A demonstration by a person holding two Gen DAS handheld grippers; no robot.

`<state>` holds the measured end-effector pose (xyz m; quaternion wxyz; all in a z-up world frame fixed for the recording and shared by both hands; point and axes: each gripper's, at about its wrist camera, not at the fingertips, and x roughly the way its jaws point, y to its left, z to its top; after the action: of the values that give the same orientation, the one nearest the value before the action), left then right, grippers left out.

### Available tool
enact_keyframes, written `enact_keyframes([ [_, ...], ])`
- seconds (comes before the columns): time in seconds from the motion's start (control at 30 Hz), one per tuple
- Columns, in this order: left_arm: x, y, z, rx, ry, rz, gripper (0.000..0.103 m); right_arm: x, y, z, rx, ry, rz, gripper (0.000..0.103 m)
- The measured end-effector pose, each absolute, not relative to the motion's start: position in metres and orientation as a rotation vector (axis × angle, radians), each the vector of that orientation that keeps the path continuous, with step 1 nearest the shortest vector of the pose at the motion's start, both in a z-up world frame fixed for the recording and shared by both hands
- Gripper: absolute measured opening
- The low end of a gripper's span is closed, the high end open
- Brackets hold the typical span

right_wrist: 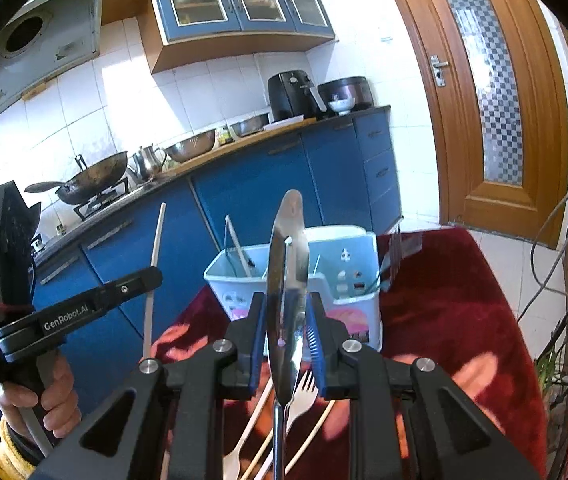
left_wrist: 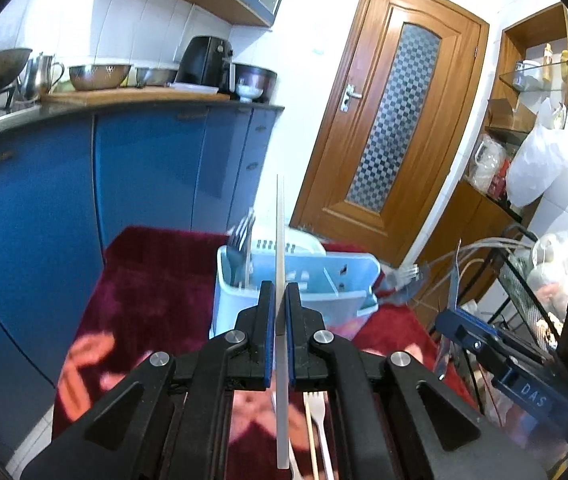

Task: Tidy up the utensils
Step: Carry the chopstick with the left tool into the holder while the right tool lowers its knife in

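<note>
Left claw (left_wrist: 280, 300) pinches an upright white chopstick (left_wrist: 280, 240); right claw (right_wrist: 286, 312) grips a steel spoon (right_wrist: 287, 280).

Both wrist cameras look forward along their jaws, close above the shared blue caddy (left_wrist: 296, 276) (right_wrist: 296, 280).

Showing pale blue on the caddy (left_wrist: 296, 280), with a pink print low on its front (right_wrist: 348, 316). Glowing deep red with pink patches across the cloth (left_wrist: 156, 280). Gleaming mirror-silver on the spoon (right_wrist: 287, 280). Looking off-white along the chopstick (left_wrist: 281, 248). Flashing blue pads inside black on both grippers (left_wrist: 281, 304) (right_wrist: 287, 316). Showing cream on the plastic fork (right_wrist: 302, 396).
</note>
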<state>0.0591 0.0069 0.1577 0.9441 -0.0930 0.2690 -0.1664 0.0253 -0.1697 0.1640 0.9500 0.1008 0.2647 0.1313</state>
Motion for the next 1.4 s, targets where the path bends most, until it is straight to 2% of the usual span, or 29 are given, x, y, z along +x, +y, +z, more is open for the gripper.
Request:
enact_keyframes([
  [0.4, 0.120, 0.001, 0.184, -0.223, 0.423, -0.297, 0.003, 0.060, -0.176, 0.183, 0.196, 0.478, 0.240, 0.022],
  [0.63, 0.152, -0.007, 0.182, -0.237, 0.356, -0.273, 0.003, 0.082, -0.178, 0.188, 0.193, 0.456, 0.222, 0.022],
  [1.13, 0.178, -0.018, 0.140, -0.184, 0.273, -0.180, 0.003, 0.132, -0.181, 0.199, 0.142, 0.349, 0.090, 0.022],
  [1.4, 0.181, -0.021, 0.117, -0.183, 0.290, -0.180, 0.003, 0.160, -0.183, 0.178, 0.149, 0.321, 0.013, 0.022],
])
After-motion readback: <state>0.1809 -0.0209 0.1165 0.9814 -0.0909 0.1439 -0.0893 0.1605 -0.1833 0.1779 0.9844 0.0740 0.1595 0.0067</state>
